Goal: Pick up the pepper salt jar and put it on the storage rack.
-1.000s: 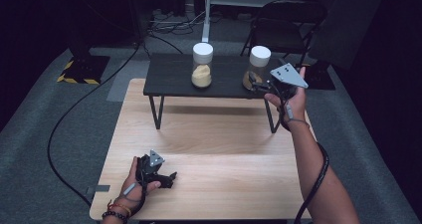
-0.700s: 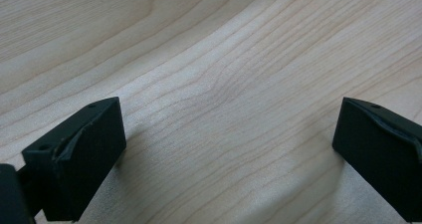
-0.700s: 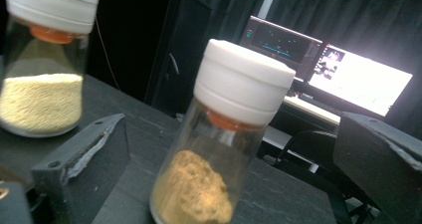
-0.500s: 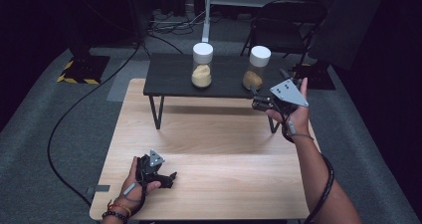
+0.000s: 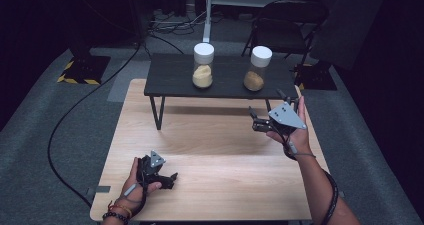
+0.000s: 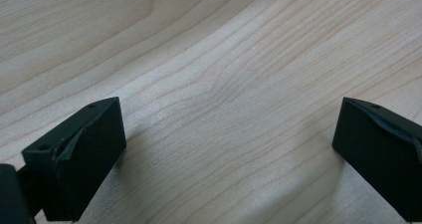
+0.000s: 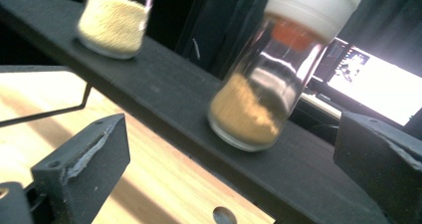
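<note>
Two white-capped glass jars stand on a low black table (image 5: 170, 80): a jar of pale yellow grains (image 5: 203, 66) (image 7: 113, 22) and, to its right, a jar of brown grains (image 5: 256, 69) (image 7: 263, 99). My right gripper (image 5: 254, 120) (image 7: 229, 169) hangs open over the wooden table (image 5: 210, 145), just in front of the black table and short of the brown jar, with nothing between its jaws. At the near left edge my left gripper (image 5: 171, 177) (image 6: 224, 154) rests on the wood, open and empty.
The black table stands on thin legs at the far end of the wooden table. Behind it are a folding chair (image 5: 287, 20) and floor cables. A yellow-striped base (image 5: 82, 67) sits at far left. A lit screen (image 7: 368, 79) glows behind the jars.
My right gripper has drawn back from the brown jar, down and towards the person, over the wooden table. The left gripper has stayed put.
</note>
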The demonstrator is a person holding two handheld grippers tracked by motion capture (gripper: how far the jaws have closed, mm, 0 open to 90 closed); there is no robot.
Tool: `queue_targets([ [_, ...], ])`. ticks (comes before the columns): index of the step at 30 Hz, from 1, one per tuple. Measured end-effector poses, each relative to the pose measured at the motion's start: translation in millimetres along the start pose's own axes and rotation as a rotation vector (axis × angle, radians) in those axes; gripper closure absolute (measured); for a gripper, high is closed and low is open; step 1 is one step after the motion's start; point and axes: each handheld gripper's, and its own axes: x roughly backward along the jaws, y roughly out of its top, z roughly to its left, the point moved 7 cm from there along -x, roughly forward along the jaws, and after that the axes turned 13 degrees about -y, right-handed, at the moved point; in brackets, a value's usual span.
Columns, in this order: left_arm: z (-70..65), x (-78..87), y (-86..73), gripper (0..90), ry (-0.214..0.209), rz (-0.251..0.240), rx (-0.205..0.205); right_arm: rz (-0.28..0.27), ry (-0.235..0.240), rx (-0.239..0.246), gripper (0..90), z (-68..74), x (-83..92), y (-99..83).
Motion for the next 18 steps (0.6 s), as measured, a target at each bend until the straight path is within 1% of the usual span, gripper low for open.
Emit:
queue_targets([
  [5, 0.0, 0.0, 0.0, 0.5, 0.0, 0.0, 0.0, 0.01, 0.018, 0.021, 1.1, 4.6, 7.2, -10.4],
  [8, 0.0, 0.0, 0.0, 0.5, 0.0, 0.0, 0.0, 0.02, 0.026, 0.017, 1.1, 6.4, 10.1, -15.6],
  [9, 0.0, 0.0, 0.0, 0.5, 0.0, 0.0, 0.0, 0.031, 0.041, 0.008, 1.1, 7.4, 12.5, -19.6],
  [13, 0.0, 0.0, 0.0, 0.5, 0.0, 0.0, 0.0, 0.06, 0.075, 0.002, 1.1, 10.1, 18.3, -29.7],
  [18, 0.0, 0.0, 0.0, 0.5, 0.0, 0.0, 0.0, 0.082, 0.097, 0.014, 1.1, 14.3, 25.7, -39.0],
])
